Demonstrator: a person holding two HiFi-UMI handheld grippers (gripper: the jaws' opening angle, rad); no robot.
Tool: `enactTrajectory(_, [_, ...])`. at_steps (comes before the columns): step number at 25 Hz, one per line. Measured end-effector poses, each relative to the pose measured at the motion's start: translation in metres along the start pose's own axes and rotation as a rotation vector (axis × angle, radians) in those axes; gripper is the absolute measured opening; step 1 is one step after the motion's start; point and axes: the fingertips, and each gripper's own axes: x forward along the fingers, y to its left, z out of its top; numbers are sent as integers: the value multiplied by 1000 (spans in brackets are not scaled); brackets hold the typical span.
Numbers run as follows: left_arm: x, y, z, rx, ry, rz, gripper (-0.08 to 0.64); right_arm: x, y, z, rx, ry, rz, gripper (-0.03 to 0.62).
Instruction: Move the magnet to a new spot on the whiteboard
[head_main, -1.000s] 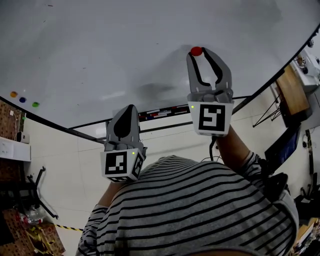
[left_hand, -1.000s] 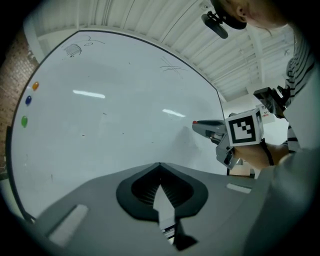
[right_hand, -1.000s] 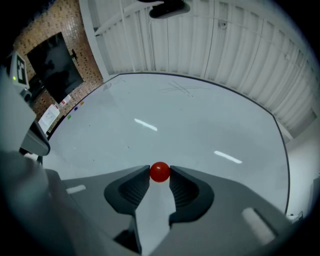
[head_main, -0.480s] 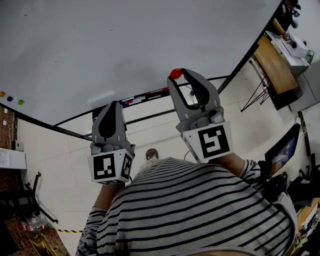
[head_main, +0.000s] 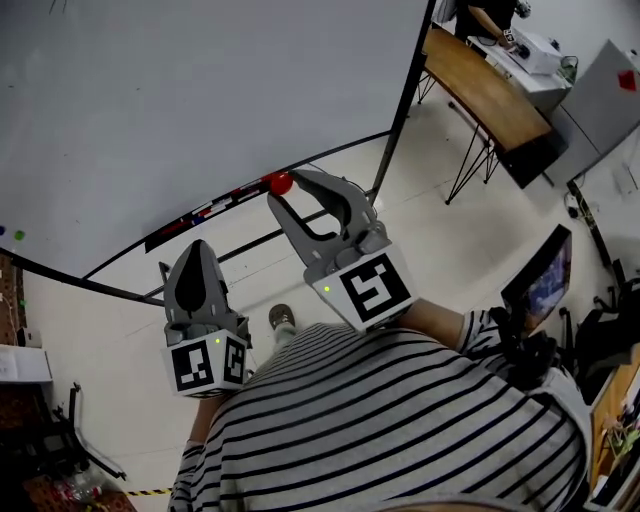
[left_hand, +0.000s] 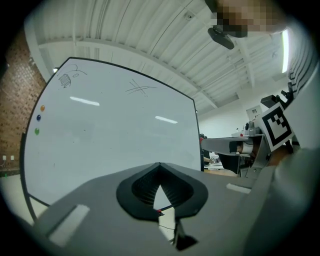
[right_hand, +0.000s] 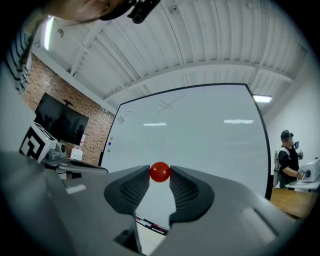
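In the head view, the right claw (head_main: 288, 182) pinches the red magnet (head_main: 281, 183) at its very tips. The magnet hangs in the air in front of the lower edge of the whiteboard (head_main: 200, 90), just by the marker tray (head_main: 200, 212), and does not touch the board. The left claw (head_main: 197, 246) points toward the same lower edge, to the left of the right one. Below both is the person's striped shirt (head_main: 400, 420), and a wooden table (head_main: 490, 95) stands off to the right.

In the left gripper view, the left claw (left_hand: 160, 165) has its jaws pressed together with nothing between them. The whiteboard (left_hand: 110, 130) fills the background, well apart, with three small coloured magnets (left_hand: 38, 119) in a column near its left edge. The right claw (left_hand: 204, 143) reaches in from the right.

In the right gripper view, the jaws of the right claw (right_hand: 160, 174) are narrowly parted and clamp the red magnet (right_hand: 160, 172) on both sides. The whiteboard (right_hand: 200, 130) stands well beyond it. A dark screen (right_hand: 60, 125) hangs on a brick wall to the left.
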Motion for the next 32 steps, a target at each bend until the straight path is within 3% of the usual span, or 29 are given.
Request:
enactTrajectory(8, [-16, -25, 4, -14, 5, -18, 15, -23, 3, 13, 21, -36, 17, 124])
enactTrajectory(18, [-18, -6, -4, -20, 26, 31, 15, -7, 12, 8, 17, -35, 48, 124])
enactTrajectory(26, [11, 34, -14, -52, 65, 64, 15, 43, -1, 3, 20, -25, 43, 124])
enactTrajectory(32, [48, 77, -10, -46, 73, 54, 15, 111, -21, 26, -59, -91, -7, 124])
